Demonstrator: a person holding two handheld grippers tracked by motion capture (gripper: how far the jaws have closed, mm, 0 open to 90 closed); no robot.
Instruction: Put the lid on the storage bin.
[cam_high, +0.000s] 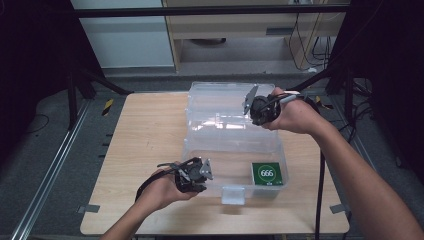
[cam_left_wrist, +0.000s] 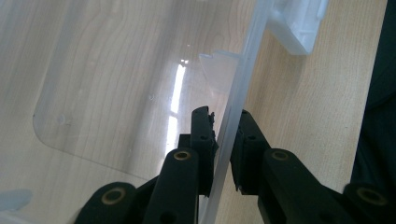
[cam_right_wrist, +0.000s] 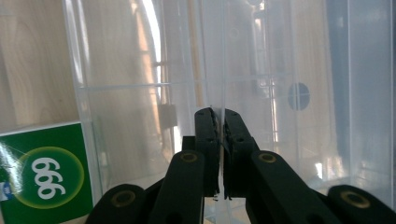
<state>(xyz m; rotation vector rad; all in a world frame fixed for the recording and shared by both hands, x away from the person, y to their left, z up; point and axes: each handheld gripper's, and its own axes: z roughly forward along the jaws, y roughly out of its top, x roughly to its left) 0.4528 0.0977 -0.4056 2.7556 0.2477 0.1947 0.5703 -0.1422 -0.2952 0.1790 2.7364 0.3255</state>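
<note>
Both tongs pinch the clear plastic box (cam_high: 235, 150): left tongs (cam_left_wrist: 223, 135) its front wall, right tongs (cam_right_wrist: 220, 135) its raised lid.

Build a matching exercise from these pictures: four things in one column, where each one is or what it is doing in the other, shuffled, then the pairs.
Things
1. left gripper
2. right gripper
3. green box
4. white latch

Places or states
A. lying inside the clear bin, at its near right corner
B. clamped on the raised lid's edge
C. hanging on the middle of the bin's near wall
D. clamped on the bin's near wall, left of the latch

Pairs: 1-D, 2-B, 3-A, 4-C
</note>
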